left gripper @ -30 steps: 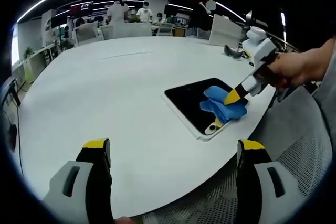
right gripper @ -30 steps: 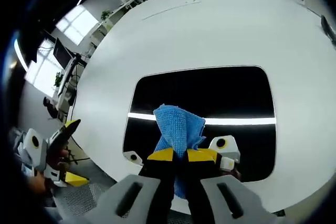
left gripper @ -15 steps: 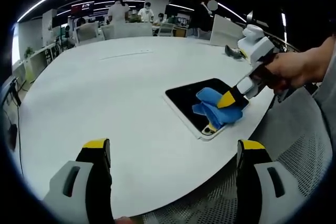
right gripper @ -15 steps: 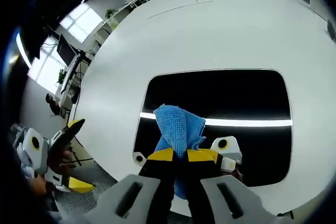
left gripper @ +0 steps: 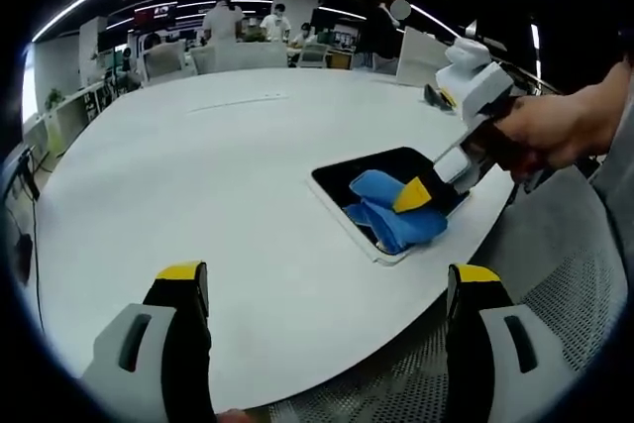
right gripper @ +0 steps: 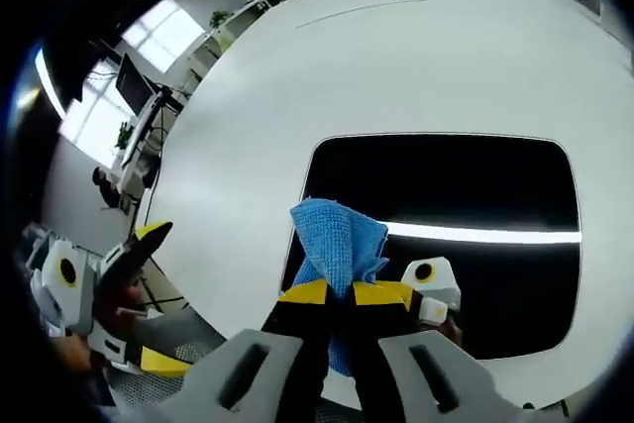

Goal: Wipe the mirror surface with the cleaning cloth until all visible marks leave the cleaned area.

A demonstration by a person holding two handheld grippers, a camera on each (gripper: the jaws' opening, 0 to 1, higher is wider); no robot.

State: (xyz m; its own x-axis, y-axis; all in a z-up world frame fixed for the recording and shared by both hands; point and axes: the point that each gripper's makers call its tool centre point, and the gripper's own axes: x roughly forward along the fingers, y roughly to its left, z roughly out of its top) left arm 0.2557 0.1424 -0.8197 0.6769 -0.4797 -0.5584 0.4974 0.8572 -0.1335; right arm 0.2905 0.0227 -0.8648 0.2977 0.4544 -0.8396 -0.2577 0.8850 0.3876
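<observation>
Gripping the blue cloth (right gripper: pixel 337 243) between closed jaws, the right claw (right gripper: pixel 340 292) presses it onto the dark mirror (right gripper: pixel 466 185), near that panel's left end in the right gripper view. Mirror lies flat on the white table (left gripper: pixel 198 165), close to its edge. Left claw (left gripper: pixel 327 279) hangs wide open and empty, well apart from the mirror.

Left view far across the table (left gripper: pixel 198 175); right view close above the shared mirror (right gripper: pixel 475 195).
</observation>
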